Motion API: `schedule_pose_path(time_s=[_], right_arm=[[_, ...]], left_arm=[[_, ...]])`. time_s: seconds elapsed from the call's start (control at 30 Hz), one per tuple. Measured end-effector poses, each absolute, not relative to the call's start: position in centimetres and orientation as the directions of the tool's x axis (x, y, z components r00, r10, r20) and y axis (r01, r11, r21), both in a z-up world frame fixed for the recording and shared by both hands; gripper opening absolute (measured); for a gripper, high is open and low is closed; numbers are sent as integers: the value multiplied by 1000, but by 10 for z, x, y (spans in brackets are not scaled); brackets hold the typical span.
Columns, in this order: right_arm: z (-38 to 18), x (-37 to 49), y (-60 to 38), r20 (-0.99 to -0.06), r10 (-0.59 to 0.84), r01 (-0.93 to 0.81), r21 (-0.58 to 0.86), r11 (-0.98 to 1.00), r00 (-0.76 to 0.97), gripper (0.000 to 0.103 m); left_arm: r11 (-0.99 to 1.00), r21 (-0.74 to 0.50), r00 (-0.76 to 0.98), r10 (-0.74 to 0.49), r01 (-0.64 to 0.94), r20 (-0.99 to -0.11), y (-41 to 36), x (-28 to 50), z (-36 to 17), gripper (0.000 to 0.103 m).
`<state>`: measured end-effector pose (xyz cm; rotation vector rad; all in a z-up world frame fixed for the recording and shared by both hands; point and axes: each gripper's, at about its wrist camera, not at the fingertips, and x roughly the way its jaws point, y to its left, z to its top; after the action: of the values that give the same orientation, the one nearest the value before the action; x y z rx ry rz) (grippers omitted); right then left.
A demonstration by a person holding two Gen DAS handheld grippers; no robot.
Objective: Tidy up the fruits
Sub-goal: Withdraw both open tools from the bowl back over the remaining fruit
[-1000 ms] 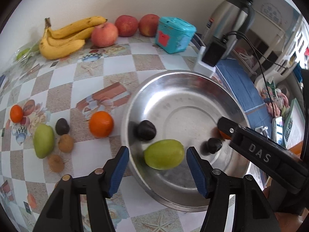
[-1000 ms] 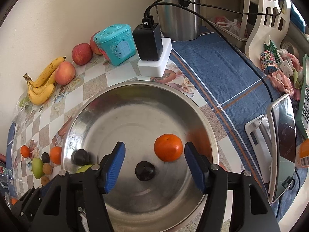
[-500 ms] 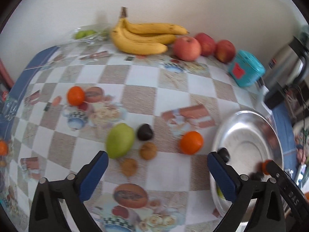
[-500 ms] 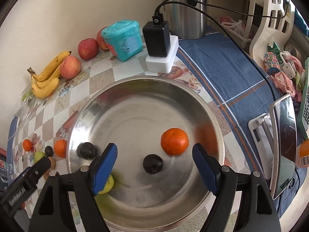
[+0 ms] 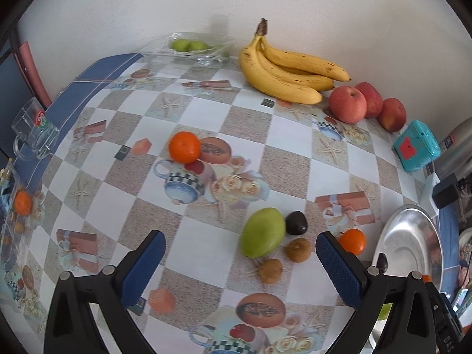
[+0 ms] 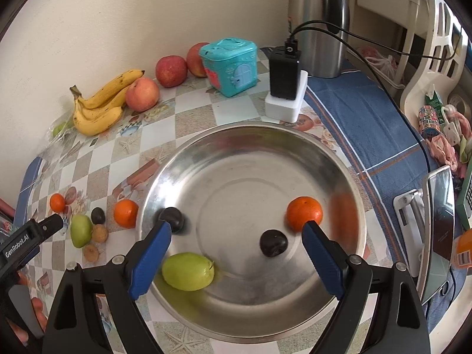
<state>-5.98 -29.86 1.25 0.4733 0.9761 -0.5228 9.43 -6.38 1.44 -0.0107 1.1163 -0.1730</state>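
My left gripper [image 5: 240,261] is open and empty above the table, near a green mango [image 5: 262,233], a dark plum [image 5: 296,223], two small brown fruits [image 5: 298,250] and an orange [image 5: 352,241]. Another orange [image 5: 184,147] lies farther back. My right gripper [image 6: 236,261] is open and empty over the steel bowl [image 6: 256,135], which holds a green fruit [image 6: 188,271], two dark plums [image 6: 273,243] and an orange [image 6: 304,214]. The bowl's rim also shows in the left wrist view [image 5: 413,236].
Bananas [image 5: 289,70] and three apples [image 5: 348,104] lie along the back wall with a teal box [image 5: 417,146]. A bag of green fruit [image 5: 191,47] sits at the back, a glass mug [image 5: 34,131] at the left. A charger block [image 6: 284,73] and kettle [image 6: 321,23] stand behind the bowl.
My left gripper has swung left from over the bowl to over the loose fruit on the table. My right gripper has pulled back slightly and stays open over the bowl.
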Motion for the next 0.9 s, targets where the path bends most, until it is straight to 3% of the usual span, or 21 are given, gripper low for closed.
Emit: schedule_pose_path(time_s=[0.37, 0.9], right_arm=[[11, -44, -260, -878, -129, 538, 161, 827, 461, 91], [15, -19, -216, -855, -72, 434, 187, 881, 514, 91]], left_arm=[[997, -38, 466, -64, 66, -882, -23, 105, 21, 103], [996, -80, 473, -53, -37, -879, 30, 119, 24, 103]])
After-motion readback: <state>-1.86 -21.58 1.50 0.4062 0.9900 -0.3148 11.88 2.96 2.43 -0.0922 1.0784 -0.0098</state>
